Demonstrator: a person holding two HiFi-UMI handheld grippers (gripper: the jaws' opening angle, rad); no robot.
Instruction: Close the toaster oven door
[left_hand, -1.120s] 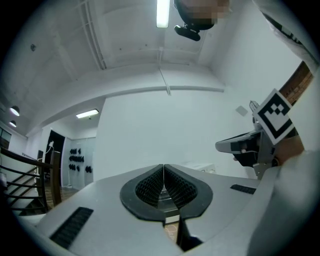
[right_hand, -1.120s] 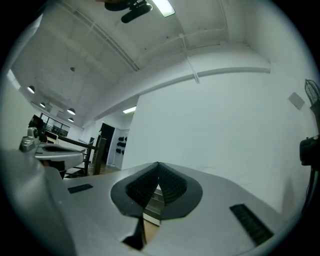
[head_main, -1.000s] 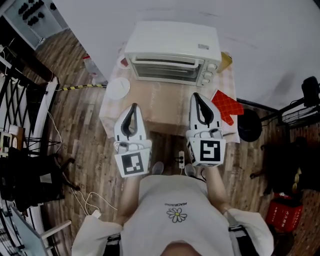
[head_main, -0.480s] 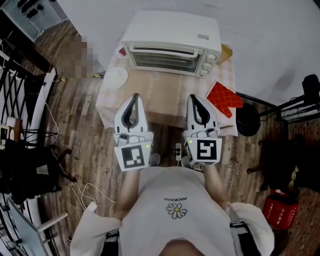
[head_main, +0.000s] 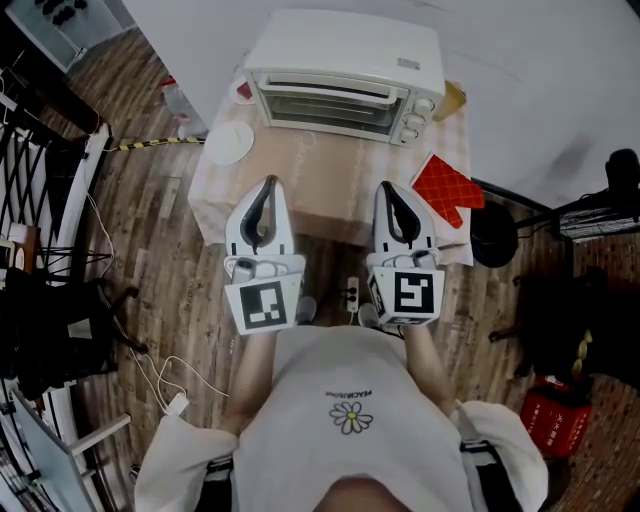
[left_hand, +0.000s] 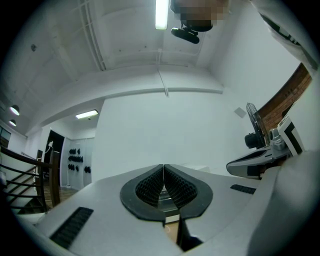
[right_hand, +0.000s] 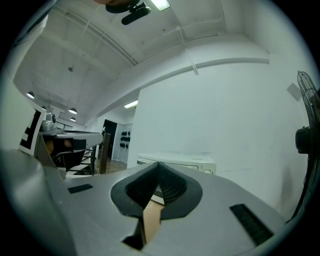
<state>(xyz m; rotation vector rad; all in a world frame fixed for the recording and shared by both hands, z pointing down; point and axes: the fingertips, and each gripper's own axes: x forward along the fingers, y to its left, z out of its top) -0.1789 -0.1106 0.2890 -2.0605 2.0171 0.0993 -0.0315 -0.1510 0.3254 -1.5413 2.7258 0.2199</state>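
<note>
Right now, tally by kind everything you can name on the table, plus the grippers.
Toaster oven: 1
White round plate: 1
Red oven mitt: 1
Grippers: 2, the left gripper and the right gripper
Total: 5
Not counted: a small red thing and a yellowish thing beside the oven, too hidden to name.

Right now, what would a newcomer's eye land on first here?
The white toaster oven at the far edge of the table, its door looking shut. Next, the left gripper and right gripper, held side by side over the near edge, jaws together and empty. A red oven mitt lies on the table's right side.
</note>
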